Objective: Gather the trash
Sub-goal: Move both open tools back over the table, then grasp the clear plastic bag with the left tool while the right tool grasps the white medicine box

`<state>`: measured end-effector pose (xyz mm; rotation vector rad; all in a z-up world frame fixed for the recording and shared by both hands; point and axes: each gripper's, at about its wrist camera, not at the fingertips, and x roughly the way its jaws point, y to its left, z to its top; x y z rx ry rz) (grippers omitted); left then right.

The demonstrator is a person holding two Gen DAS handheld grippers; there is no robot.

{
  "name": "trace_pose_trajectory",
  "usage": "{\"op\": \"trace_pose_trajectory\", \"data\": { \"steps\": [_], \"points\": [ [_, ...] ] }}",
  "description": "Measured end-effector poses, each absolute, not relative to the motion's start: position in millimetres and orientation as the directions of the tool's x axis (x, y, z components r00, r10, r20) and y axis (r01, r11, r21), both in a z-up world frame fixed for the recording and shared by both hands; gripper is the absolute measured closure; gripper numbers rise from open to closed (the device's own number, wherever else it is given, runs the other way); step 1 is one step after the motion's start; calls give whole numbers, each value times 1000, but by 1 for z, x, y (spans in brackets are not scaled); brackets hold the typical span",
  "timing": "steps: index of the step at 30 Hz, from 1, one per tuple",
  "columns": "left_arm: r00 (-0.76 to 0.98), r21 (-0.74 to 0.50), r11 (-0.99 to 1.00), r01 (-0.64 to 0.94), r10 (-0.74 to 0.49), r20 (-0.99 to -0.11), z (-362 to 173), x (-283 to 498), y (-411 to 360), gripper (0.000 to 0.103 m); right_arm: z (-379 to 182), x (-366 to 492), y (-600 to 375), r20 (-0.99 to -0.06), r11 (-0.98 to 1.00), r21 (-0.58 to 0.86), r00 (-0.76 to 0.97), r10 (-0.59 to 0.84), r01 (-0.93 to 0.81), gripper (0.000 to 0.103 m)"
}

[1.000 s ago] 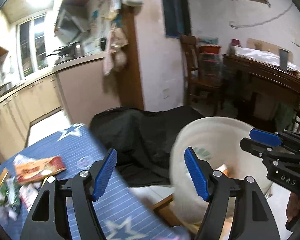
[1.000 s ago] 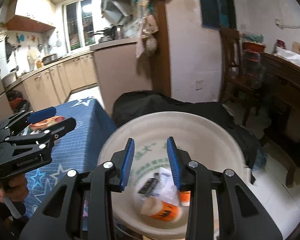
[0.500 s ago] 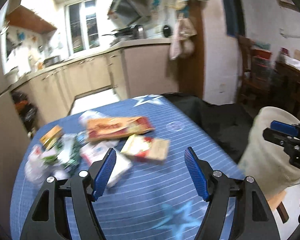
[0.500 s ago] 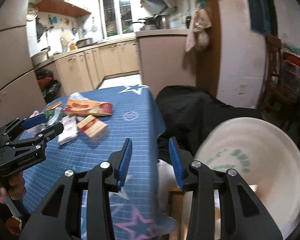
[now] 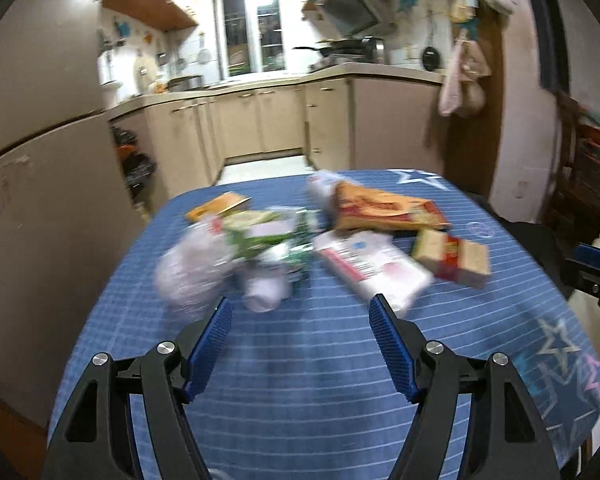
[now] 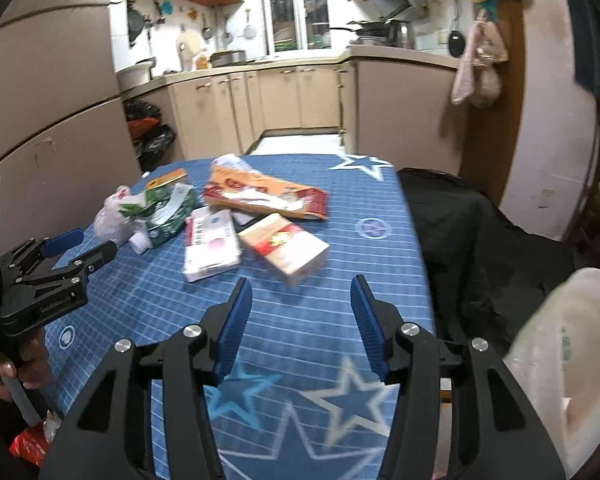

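Left tongs (image 5: 300, 316): blue pads spread wide, nothing between them, held over the counter with the blue star-print cloth (image 5: 320, 392). Right tongs (image 6: 300, 300): jaws opening, nothing between them.

Trash lies ahead of both tongs on the cloth: white rectangular plastic packet (image 6: 210, 248) ahead-left of right tongs, red-and-cream cardboard box (image 6: 288, 248) straight ahead, orange-red flat snack bag (image 6: 260, 196) beyond, crumpled green-white wrappers (image 5: 260, 240) ahead of left tongs. Cream plastic bin (image 6: 556, 368) sits off the counter, right of right tongs.
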<state>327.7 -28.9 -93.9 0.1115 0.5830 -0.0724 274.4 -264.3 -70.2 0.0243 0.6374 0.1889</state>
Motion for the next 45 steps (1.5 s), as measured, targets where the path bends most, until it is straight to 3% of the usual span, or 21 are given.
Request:
{"op": "trace_pose_trajectory", "data": {
  "steps": [10,18,25,33,38,45],
  "points": [
    [822,92,993,-70,110,-559,-100,345,53,31,-85,294,-216,-621,958,80,738,263,-274,47],
    [799,110,994,-21,83,-596,-115,377,79,26,-102,319,-182,-659,929,97,677,329,-358,35],
    [805,122,991,49,33,-592,-117,402,70,13,-107,354,-168,-675,912,116,642,363,-394,34],
    [720,83,993,85,-3,-694,-132,435,73,14,-116,399,-158,-719,910,60,615,324,-409,34],
    [643,3,997,72,-44,-765,-146,451,85,31,-120,415,-150,-746,901,36,588,313,-433,33],
    [645,7,998,70,-40,-763,-147,454,84,31,-125,415,-144,-774,890,3,562,291,-457,33]
  ]
}}
